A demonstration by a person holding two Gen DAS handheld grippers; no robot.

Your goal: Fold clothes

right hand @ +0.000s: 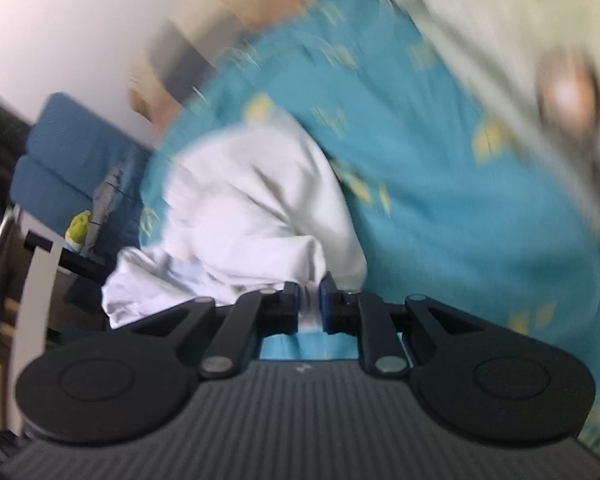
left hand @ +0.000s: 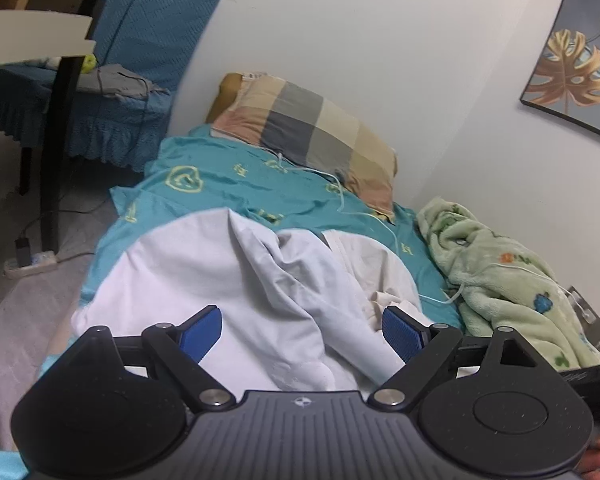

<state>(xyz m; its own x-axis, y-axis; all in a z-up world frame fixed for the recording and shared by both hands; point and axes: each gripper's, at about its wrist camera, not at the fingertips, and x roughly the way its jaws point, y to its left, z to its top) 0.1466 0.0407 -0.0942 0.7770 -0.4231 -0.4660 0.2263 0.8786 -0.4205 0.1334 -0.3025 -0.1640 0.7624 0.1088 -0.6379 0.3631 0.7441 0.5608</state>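
Note:
A crumpled white garment (left hand: pixel 228 276) lies on the teal bed sheet (left hand: pixel 220 184); a cream piece (left hand: pixel 376 268) shows at its right side. My left gripper (left hand: pixel 302 332) hovers over the garment's near part, open, its blue pads (left hand: pixel 202 332) wide apart with cloth below them. In the blurred right wrist view the same white garment (right hand: pixel 252 204) is bunched on the teal sheet (right hand: pixel 440 200). My right gripper (right hand: pixel 309 306) is shut on a fold of the white garment, cloth pinched between the blue pads.
A checked pillow (left hand: pixel 312 132) lies at the bed's head against the white wall. A green fleece blanket (left hand: pixel 500 276) is heaped at the right. A thin white cable (left hand: pixel 364 208) runs over the sheet. A blue-covered chair (left hand: pixel 140 60) and a table leg (left hand: pixel 56 152) stand left.

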